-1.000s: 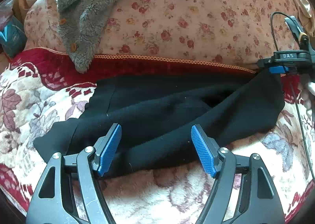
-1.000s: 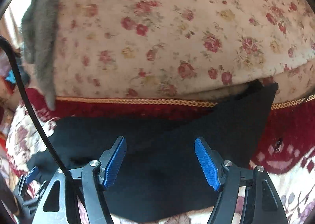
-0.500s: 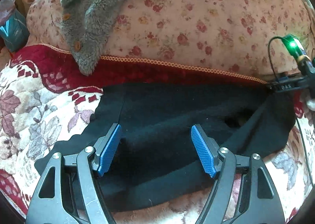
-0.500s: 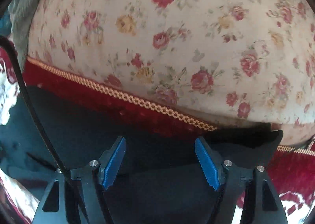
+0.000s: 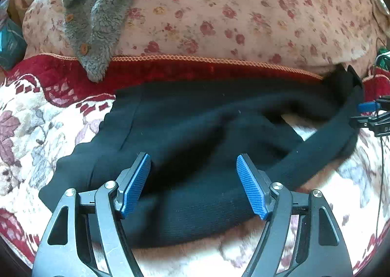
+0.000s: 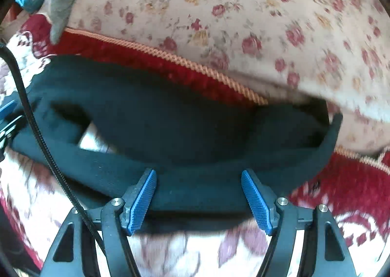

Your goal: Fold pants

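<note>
Looking at how things line up, the black pants (image 5: 195, 130) lie stretched left to right across the floral blanket (image 5: 31, 130), long axis running sideways to both tools, right up against the red border under the rose-print pillow (image 5: 243, 8). The left gripper (image 5: 193, 183) hangs over the near edge at one end, blue pads spread wide with cloth between but nothing pinched. The right gripper (image 6: 198, 200) is at the other end, just over the thick band that loops out there, also splayed and not gripping. So each tool has its own end right in front of it, fabric directly ahead and below. A gray fleece garment (image 5: 97, 21) drapes off the pillow, apart from the pants. Probably the next grab is at those near edges.
</note>
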Demonstrator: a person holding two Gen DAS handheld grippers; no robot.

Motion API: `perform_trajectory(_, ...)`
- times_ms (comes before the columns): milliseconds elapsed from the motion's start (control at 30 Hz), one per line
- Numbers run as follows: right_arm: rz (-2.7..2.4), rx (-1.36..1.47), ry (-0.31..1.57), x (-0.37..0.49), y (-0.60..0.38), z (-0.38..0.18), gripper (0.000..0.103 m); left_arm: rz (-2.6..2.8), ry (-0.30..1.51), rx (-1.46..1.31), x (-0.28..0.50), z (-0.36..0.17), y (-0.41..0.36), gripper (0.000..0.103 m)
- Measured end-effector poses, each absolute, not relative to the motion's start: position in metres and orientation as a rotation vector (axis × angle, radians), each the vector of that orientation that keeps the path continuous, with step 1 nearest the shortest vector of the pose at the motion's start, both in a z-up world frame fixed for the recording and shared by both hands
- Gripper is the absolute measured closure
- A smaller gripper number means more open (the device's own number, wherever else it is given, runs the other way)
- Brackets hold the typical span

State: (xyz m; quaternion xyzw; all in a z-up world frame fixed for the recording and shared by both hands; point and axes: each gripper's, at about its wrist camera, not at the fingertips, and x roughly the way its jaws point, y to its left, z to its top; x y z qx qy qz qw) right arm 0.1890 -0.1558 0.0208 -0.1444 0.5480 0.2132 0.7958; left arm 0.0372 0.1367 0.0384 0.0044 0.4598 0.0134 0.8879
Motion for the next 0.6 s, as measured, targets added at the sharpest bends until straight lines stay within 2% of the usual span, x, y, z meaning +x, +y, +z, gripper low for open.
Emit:
perform_trajectory(133,0.463,-0.126,1.21,0.17,-0.192,0.017,0.033,-0.009,0.983,-0.075,0.023,0.037,0.139,0.029)
perform_trajectory(267,0.461,0.1,1.158,0.156,-0.213,0.016,0.033,-0.015,0.995,-0.15,0.01,0.04,0.145,0.029)
perform_trajectory(400,0.502,0.37,1.105,0.166,-0.237,0.026,0.033,-0.012,0.986,-0.225,0.0,0.048,0.15,0.029)
perform_trajectory(600,0.409,0.53,1.109,0.202,-0.243,0.017,0.033,0.003,0.973,-0.293,-0.011,0.053,0.154,0.029)
